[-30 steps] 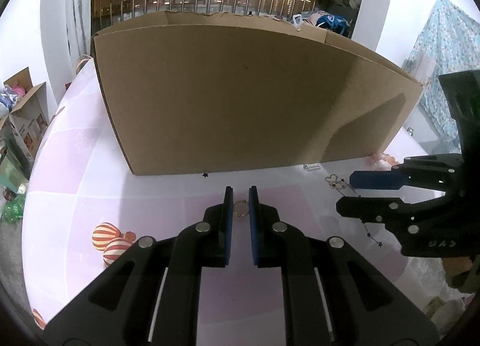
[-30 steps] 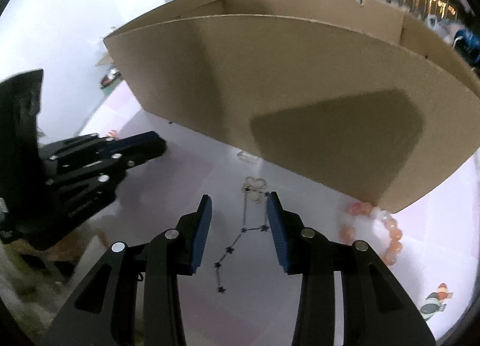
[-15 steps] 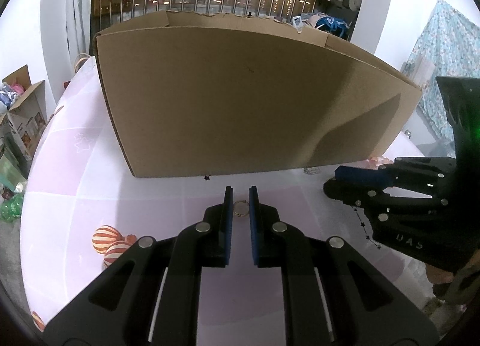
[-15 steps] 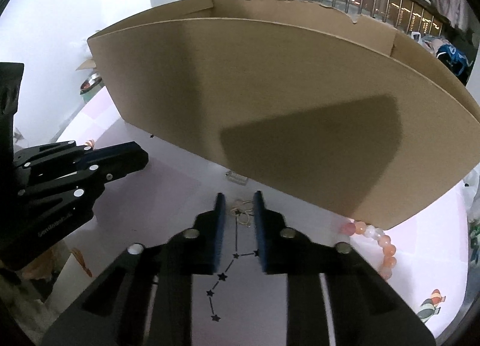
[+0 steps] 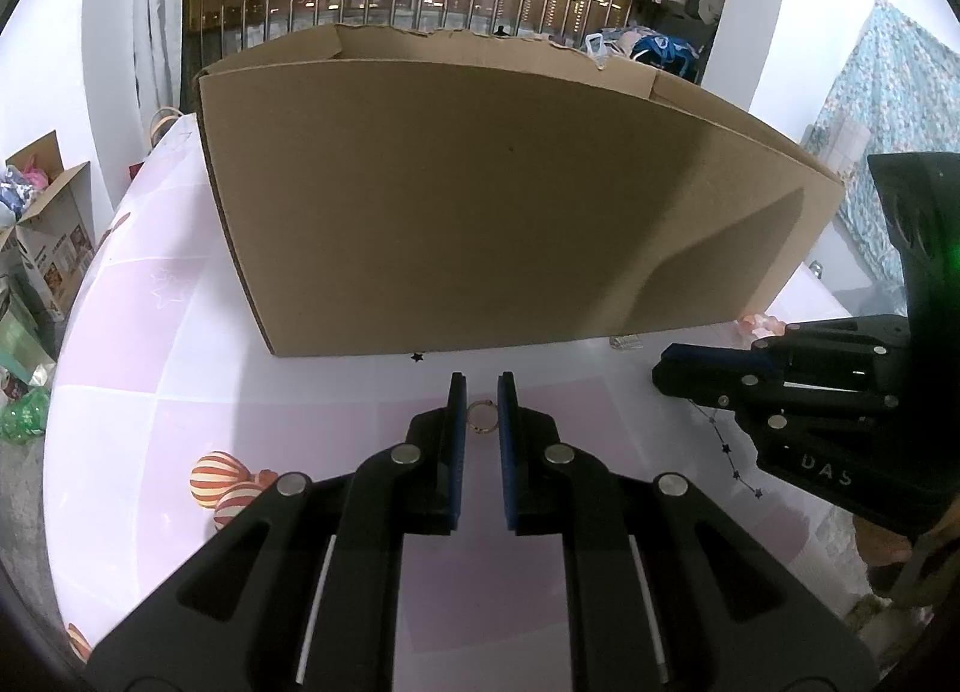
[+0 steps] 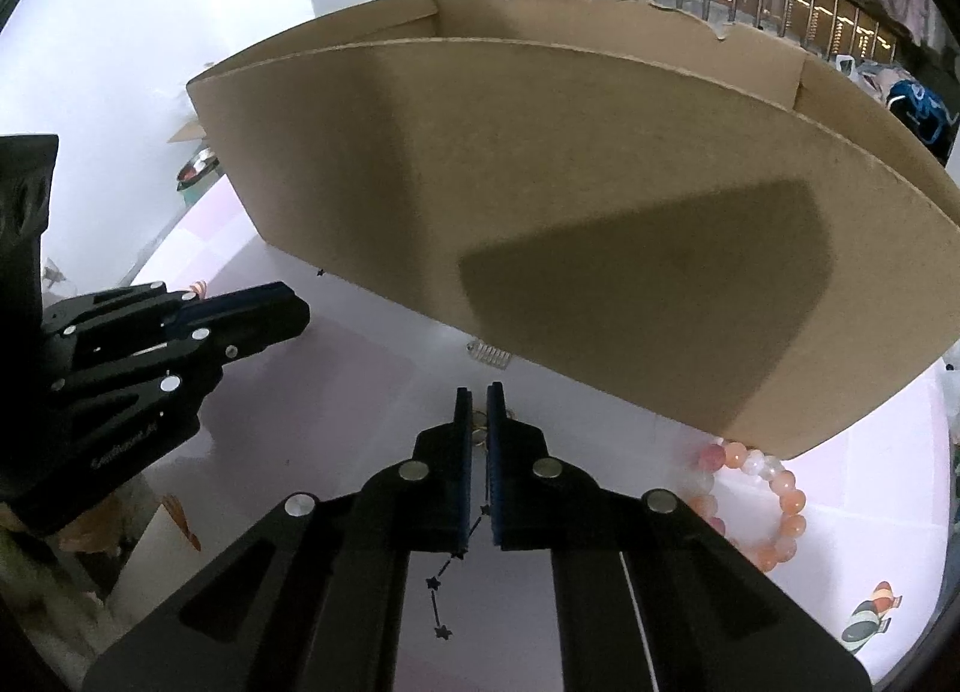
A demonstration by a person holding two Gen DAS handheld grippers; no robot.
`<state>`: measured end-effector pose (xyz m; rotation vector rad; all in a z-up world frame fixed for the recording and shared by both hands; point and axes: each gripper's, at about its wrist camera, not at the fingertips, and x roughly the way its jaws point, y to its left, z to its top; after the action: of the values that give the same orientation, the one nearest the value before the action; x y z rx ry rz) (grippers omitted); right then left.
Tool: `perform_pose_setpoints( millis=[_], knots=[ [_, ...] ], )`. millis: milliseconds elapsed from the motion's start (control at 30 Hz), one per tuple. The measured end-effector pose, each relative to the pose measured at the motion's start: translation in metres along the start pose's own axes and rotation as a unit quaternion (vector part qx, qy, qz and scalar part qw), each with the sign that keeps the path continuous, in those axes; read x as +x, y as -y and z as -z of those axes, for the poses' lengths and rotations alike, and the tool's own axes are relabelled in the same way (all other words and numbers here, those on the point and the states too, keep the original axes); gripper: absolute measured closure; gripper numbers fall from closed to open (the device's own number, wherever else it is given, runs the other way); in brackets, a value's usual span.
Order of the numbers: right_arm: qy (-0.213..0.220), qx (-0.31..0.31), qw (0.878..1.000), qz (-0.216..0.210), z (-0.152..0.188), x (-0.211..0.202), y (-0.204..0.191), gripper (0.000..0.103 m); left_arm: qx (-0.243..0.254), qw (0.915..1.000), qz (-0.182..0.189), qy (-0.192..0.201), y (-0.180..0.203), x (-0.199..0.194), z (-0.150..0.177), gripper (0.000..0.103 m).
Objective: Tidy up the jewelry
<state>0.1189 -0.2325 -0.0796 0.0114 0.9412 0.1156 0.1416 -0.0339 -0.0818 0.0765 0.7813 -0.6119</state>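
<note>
On the pink checked tablecloth, a thin gold ring stands between the blue pads of my left gripper, which is shut on it. The left gripper also shows at the left of the right wrist view. My right gripper is closing to a narrow slit, with the gold loop end of a star-charm necklace pinched between its pads. The rest of the chain trails back under its fingers. In the left wrist view the right gripper sits low at the right, over the necklace.
A large open cardboard box stands just beyond both grippers. A pink and white bead bracelet lies at the box's right corner. A small clear ribbed piece and a loose black star lie by the box's base.
The right gripper's jaws have gone from wide apart to almost together over the necklace's loop end. The left gripper and the ring have not moved.
</note>
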Motion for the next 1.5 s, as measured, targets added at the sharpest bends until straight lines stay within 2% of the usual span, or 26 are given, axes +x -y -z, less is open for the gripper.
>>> perform_pose_setpoints(
  millis=[267,467,800,1100,1233,1500],
  knots=[
    [0.007,-0.015,1.000,-0.003,0.007,-0.015,0.002,0.098,0.000,1.0000,0.001,0.000,0.001,-0.001,0.000,0.094],
    [-0.006,0.000,1.000,-0.006,0.014,-0.022,0.007,0.096,0.002,1.0000,0.000,0.000,0.002,-0.001,0.001,0.094],
    [-0.026,0.050,0.997,-0.061,0.014,-0.013,0.016,0.085,0.000,1.0000,0.000,-0.002,0.003,0.000,0.004,0.094],
    [-0.024,0.043,0.998,-0.036,0.008,-0.010,0.017,0.084,-0.003,1.0000,0.000,-0.004,0.003,0.001,0.006,0.094],
    [-0.020,0.032,0.999,-0.017,0.006,-0.009,0.013,0.075,-0.003,1.0000,0.001,-0.004,0.002,0.001,0.006,0.094],
    [-0.014,0.029,0.999,0.009,0.005,-0.009,0.013,0.072,-0.008,1.0000,0.001,-0.004,0.000,0.000,0.006,0.094]
  ],
)
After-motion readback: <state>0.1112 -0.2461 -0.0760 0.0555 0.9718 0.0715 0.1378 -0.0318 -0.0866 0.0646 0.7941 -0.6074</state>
